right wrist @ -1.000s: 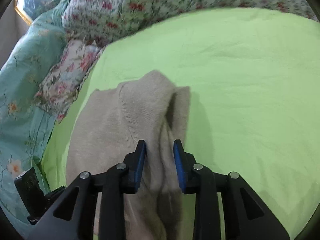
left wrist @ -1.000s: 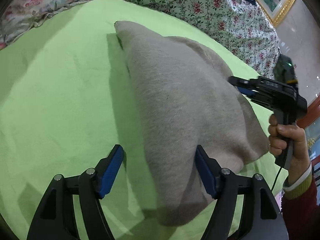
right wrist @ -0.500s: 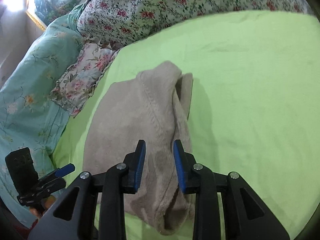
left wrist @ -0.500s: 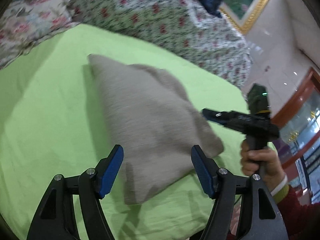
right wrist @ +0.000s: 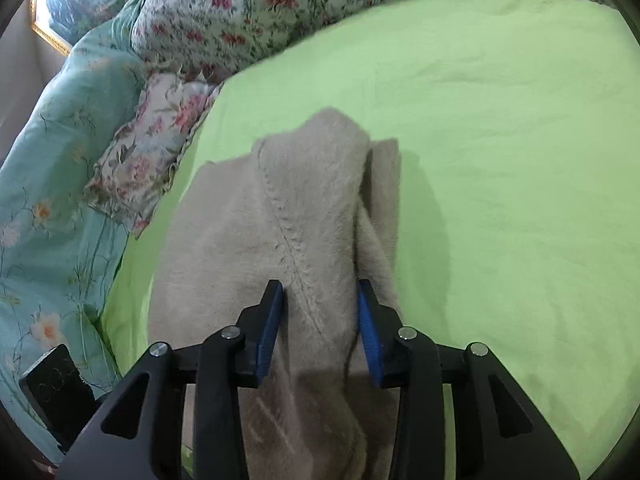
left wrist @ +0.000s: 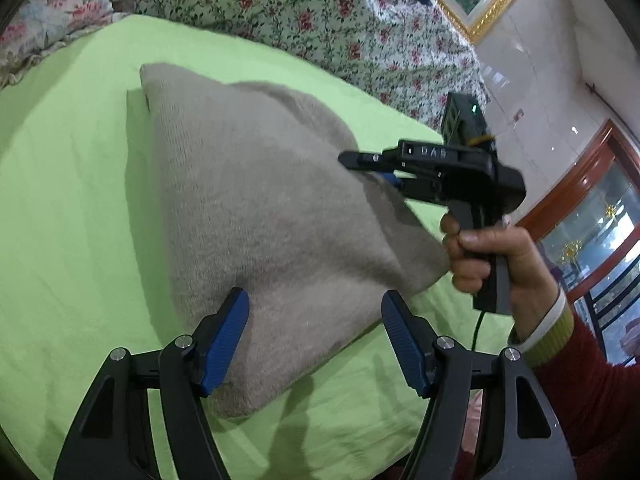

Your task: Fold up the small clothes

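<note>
One green sheet (left wrist: 72, 208) covers the bed and gives a flat, bare surface for folding; flowered bedding (left wrist: 304, 12) is pushed back along its far edge, from about 10 to 1 o'clock in the left wrist view, probably to keep it out of the way.

On the sheet lies the task's thing, a beige knitted garment (left wrist: 256, 216), in the middle of both views. It is already doubled over: the right wrist view shows a top layer with a raised seam lying over a lower layer that peeks out at 1 o'clock, so the fold looks partly done.

At 3 o'clock in the left wrist view the person's right hand (left wrist: 496, 256) grips the handle of the right gripper (right wrist: 320, 312). Its jaws stand fairly narrow, one on each side of the seam, with cloth between them but a visible gap, so it looks like pressing or lining up, not pinching.

At 6 o'clock the left gripper (left wrist: 316, 332) has its jaws wide, straddling the garment's near corner without closing on it, seemingly ready to take that edge.
</note>
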`<act>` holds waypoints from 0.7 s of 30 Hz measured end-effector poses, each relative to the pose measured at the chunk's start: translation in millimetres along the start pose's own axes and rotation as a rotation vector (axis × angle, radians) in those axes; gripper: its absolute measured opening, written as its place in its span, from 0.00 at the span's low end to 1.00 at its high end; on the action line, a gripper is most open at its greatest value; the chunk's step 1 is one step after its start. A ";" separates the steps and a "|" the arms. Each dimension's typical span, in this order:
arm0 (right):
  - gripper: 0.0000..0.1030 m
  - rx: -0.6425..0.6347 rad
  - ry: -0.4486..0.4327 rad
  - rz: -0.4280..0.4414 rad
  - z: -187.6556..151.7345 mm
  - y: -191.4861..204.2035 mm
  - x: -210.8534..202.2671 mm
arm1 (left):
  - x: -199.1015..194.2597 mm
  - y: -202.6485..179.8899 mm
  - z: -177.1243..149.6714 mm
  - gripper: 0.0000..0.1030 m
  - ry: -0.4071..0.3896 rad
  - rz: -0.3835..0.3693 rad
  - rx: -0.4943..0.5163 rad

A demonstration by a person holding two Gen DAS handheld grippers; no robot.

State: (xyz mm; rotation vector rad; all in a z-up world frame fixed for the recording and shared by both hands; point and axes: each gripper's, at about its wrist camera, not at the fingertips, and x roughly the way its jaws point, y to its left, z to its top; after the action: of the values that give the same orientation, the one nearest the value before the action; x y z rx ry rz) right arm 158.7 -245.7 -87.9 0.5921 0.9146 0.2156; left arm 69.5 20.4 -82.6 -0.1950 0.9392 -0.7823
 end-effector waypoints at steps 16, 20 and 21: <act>0.18 0.063 -0.110 -0.088 -16.9 -16.4 -24.3 | 1.0 -10.4 -5.8 0.64 0.044 0.012 0.043; 0.20 0.004 -0.199 -0.085 -21.2 18.7 -60.3 | -17.8 -10.6 20.9 0.64 -0.041 0.011 0.028; 0.21 -0.016 -0.197 -0.048 -23.6 27.8 -62.5 | -21.0 -8.7 30.0 0.64 -0.065 0.003 0.015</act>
State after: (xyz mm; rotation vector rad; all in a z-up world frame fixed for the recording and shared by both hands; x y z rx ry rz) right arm 104.2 -239.9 -40.6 0.5651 0.7347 0.1185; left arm 81.3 23.2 -46.9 -0.2046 0.8714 -0.7757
